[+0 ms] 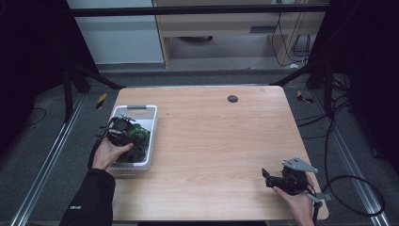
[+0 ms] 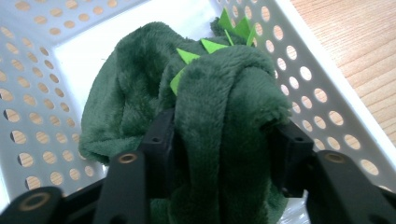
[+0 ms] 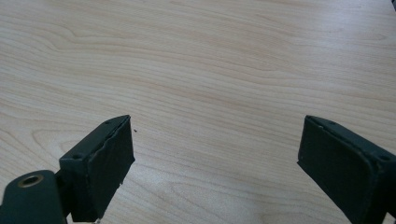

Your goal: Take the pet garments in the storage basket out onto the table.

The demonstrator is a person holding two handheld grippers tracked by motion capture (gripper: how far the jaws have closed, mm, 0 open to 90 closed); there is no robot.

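A dark green plush toy (image 1: 139, 136) with light green felt spikes lies in a white perforated basket (image 1: 141, 107) at the table's left side. My left gripper (image 1: 128, 135) reaches down into the basket. In the left gripper view its jaws (image 2: 224, 135) squeeze a thick fold of the plush toy (image 2: 219, 93), which bulges between the pads. The basket's holed wall (image 2: 37, 70) rises behind it. My right gripper (image 1: 267, 179) rests low over the table near the front right corner. In the right gripper view its jaws (image 3: 215, 149) stand wide apart with only bare wood between them.
The wooden table (image 1: 211, 136) has a small black round cap (image 1: 232, 98) near its far edge. Cables trail on the floor at the right, beyond the table's edge. A person's sleeve (image 1: 91, 197) comes in from the bottom left.
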